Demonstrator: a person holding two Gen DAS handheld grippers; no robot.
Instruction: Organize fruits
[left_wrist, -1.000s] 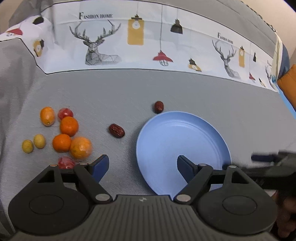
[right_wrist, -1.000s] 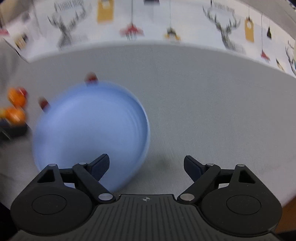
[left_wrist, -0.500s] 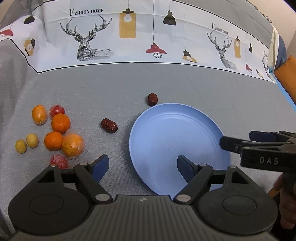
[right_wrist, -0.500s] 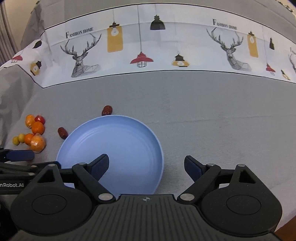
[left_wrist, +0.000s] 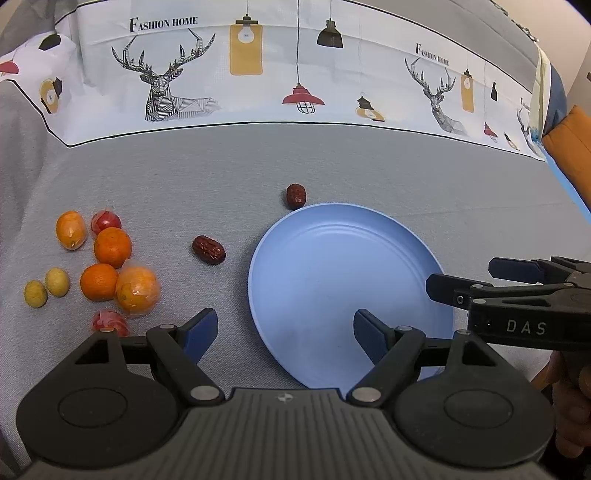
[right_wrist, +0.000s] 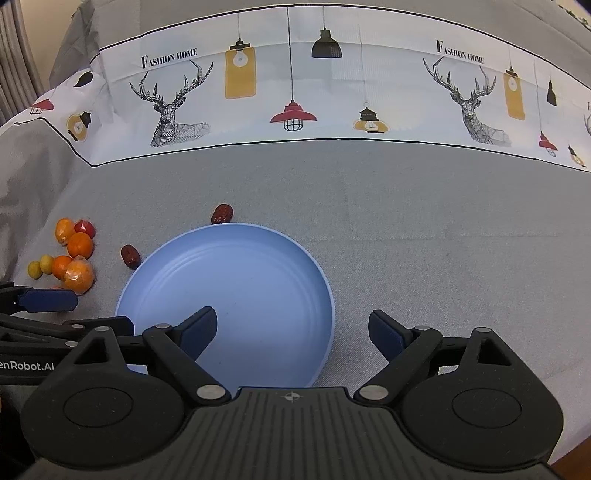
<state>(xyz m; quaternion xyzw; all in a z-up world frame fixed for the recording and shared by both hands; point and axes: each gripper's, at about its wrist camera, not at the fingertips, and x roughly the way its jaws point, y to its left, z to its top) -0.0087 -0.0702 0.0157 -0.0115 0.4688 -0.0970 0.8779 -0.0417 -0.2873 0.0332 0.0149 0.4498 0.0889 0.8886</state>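
Grey tablecloth (right_wrist: 406, 221) with a white deer-and-lamp printed band (right_wrist: 295, 92); curtain (right_wrist: 14, 55) at left.

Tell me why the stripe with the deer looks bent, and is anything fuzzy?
Left wrist view: the fisheye lens bows the deer-print band into an arch; the blue plate and the red dates look sharp. Right wrist view: same curved band, dark rounded corners, soft shadow on the plate under the fingers; nothing blurred.
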